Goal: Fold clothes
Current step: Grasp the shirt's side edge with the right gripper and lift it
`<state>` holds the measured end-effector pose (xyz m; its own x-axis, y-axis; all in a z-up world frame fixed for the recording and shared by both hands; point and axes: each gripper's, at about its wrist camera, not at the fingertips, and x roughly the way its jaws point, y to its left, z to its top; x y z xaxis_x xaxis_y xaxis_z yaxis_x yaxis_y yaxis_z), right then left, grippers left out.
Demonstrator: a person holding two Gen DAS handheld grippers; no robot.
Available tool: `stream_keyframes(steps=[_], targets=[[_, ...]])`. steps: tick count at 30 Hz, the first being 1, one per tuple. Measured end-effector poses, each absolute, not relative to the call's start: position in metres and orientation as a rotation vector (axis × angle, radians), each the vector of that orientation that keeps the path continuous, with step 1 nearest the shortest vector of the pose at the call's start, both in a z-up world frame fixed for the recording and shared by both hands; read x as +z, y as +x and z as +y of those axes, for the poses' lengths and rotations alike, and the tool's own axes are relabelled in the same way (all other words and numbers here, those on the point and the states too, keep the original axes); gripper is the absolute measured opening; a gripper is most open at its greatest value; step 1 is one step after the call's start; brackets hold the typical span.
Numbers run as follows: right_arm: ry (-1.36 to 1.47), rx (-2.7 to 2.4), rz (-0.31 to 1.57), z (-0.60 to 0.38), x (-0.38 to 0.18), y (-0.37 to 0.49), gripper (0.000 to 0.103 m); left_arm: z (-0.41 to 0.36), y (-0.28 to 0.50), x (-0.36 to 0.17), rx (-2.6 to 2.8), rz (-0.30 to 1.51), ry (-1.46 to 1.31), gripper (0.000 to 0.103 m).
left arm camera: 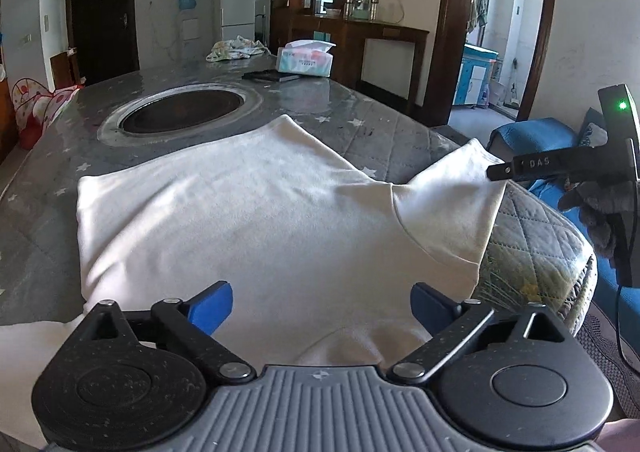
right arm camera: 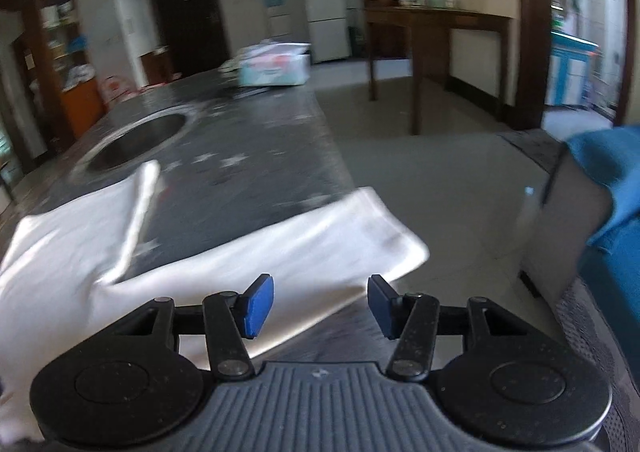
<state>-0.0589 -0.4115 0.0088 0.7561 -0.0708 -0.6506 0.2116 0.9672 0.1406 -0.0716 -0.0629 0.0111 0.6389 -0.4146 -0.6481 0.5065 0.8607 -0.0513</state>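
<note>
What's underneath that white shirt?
The white shirt lies on a grey star-patterned table cover, its sleeve over the quilted edge. Whatever lies beneath the shirt's middle is hidden.

Both claws stand open and empty above the surface (left arm camera: 48, 155): left claw (left arm camera: 322, 310) central, right claw (right arm camera: 320, 306) at its edge.

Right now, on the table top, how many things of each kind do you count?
White shirt: 1
Tissue box: 1
Crumpled patterned cloth: 1
Flat dark book-like item: 1
Total: 4
</note>
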Motion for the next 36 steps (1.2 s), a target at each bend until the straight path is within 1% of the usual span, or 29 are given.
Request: stream_keyframes(steps=[9, 23, 25, 26, 27, 28, 29, 32, 36], targets=[[0.355, -0.19, 0.703, -0.451, -0.007, -0.047, 0.053, -0.07, -0.072, 0.009, -0.528, 0.718, 0.145, 0.103], [0.582, -0.164, 0.677, -0.487, -0.025, -0.04, 0.051, -0.075, -0.074, 0.009, -0.522, 0.731, 0.152, 0.103], [0.611, -0.151, 0.669, -0.491, -0.027, -0.042, 0.045, -0.075, -0.074, 0.009, -0.523, 0.732, 0.155, 0.103], [0.616, -0.148, 0.659, -0.492, -0.027, -0.042, 0.038, -0.076, -0.075, 0.009, -0.522, 0.733, 0.159, 0.103], [0.611, -0.155, 0.646, -0.492, -0.027, -0.044, 0.029, -0.076, -0.074, 0.009, -0.52, 0.734, 0.162, 0.103], [0.601, -0.162, 0.634, -0.492, -0.025, -0.045, 0.024, -0.077, -0.074, 0.008, -0.518, 0.735, 0.166, 0.103], [0.586, -0.164, 0.626, -0.491, -0.023, -0.047, 0.015, -0.076, -0.074, 0.008, -0.515, 0.736, 0.168, 0.103], [0.549, -0.152, 0.603, -0.486, -0.015, -0.052, 0.007, -0.075, -0.074, 0.008, -0.507, 0.737, 0.171, 0.103], [0.507, -0.069, 0.558, -0.465, 0.01, -0.06, 0.005, -0.07, -0.074, 0.008, -0.49, 0.736, 0.165, 0.103]])
